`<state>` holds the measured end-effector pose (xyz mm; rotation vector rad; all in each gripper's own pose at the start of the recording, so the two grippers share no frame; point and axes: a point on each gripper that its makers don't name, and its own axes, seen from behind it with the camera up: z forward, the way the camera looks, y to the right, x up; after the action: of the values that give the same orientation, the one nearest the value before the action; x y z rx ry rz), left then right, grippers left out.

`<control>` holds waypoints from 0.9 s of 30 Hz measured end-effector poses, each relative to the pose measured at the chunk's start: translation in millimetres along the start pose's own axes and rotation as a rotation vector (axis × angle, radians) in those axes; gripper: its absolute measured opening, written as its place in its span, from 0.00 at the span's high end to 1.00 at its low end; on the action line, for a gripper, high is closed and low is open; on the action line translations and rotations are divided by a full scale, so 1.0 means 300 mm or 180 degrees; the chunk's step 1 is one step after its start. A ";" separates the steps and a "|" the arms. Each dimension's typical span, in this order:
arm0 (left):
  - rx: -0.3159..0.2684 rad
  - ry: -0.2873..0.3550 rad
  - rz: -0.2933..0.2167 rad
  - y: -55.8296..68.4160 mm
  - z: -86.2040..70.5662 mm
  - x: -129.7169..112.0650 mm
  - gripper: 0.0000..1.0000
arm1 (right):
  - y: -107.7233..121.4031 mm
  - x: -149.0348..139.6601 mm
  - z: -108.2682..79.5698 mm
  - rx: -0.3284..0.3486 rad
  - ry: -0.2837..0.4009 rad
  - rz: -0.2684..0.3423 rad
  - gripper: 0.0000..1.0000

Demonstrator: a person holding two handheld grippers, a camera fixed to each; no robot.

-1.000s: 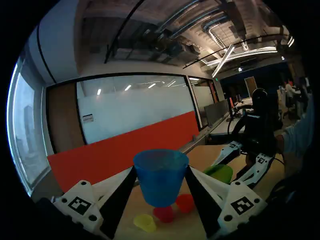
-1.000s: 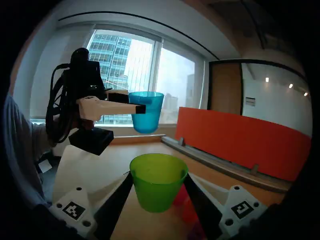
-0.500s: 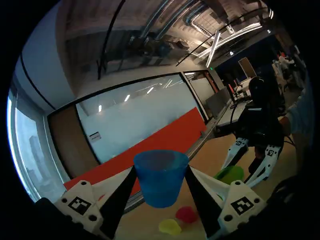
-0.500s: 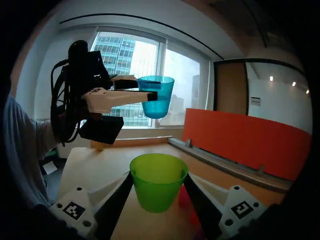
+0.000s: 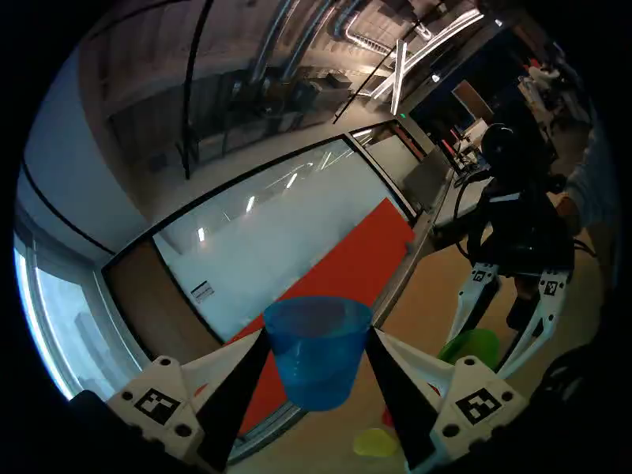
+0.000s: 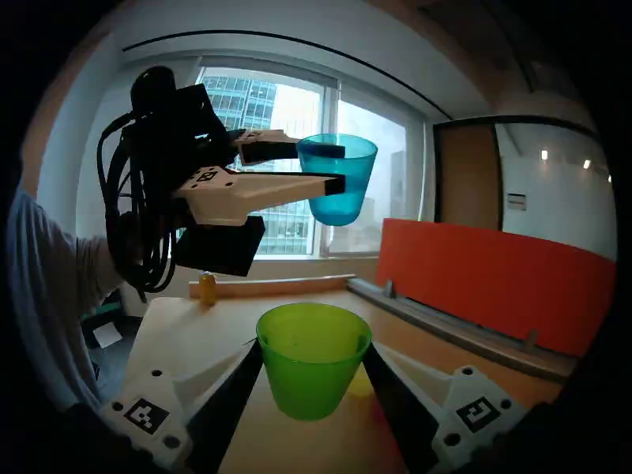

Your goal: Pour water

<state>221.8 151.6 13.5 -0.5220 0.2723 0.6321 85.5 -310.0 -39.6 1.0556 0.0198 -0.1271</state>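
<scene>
— What is around you?
— A pale tabletop [image 6: 182,336] lies below me. There is a wide window [image 6: 391,197] past its far edge and an orange partition [image 6: 505,276] along one side.

— And the two tools?
— My left gripper [image 6: 341,167] hangs well above the tabletop, with a person's grey sleeve [image 6: 47,292] behind it. Its fingers [image 5: 233,375] are drawn partway in, and both press on the sides of the blue cup [image 5: 317,367] just under the rim. My right gripper [image 6: 313,351] is lower. Its fingers [image 6: 229,387] clamp the green cup [image 6: 313,375] the same way, one on each side.

— How do the cups stand to each other?
— They are apart, and the blue cup is the higher one. In the right gripper view it is mouth up and close to upright. The green cup is upright too. I cannot tell whether either holds water.

— Anything smaller?
— In the left gripper view a yellow cup [image 5: 374,442] sits on the tabletop with something red [image 5: 387,416] just beside it, both near the green cup. A small yellow bottle [image 6: 207,288] stands at the far edge by the window.
</scene>
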 end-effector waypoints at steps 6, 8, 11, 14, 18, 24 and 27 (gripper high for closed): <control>0.0029 0.0000 0.0304 -0.001 -0.005 0.019 0.15 | -0.003 -0.004 0.016 0.0014 -0.0015 -0.0008 0.09; 0.0046 0.0004 0.0391 -0.003 -0.004 0.022 0.15 | -0.001 -0.006 0.019 0.0009 -0.0017 -0.0014 0.09; 0.0070 0.0009 0.0503 -0.004 0.000 0.026 0.16 | 0.000 -0.005 0.023 0.0006 -0.0023 -0.0015 0.10; 0.0082 0.0020 0.0622 -0.003 0.002 0.032 0.15 | 0.002 -0.002 0.026 0.0004 -0.0020 -0.0021 0.10; 0.0095 0.0031 0.0750 -0.002 0.006 0.039 0.15 | 0.006 0.000 0.027 -0.0003 -0.0024 -0.0029 0.10; 0.0113 0.0031 0.0892 -0.004 0.006 0.044 0.15 | 0.016 0.000 0.029 -0.0016 -0.0026 -0.0040 0.10; 0.0132 0.0023 0.0961 -0.006 0.005 0.045 0.15 | 0.022 -0.002 0.030 -0.0022 -0.0024 -0.0040 0.10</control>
<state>233.5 157.9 10.2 -0.4467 0.3743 0.9157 85.1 -314.5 -29.5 1.0482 0.0201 -0.1425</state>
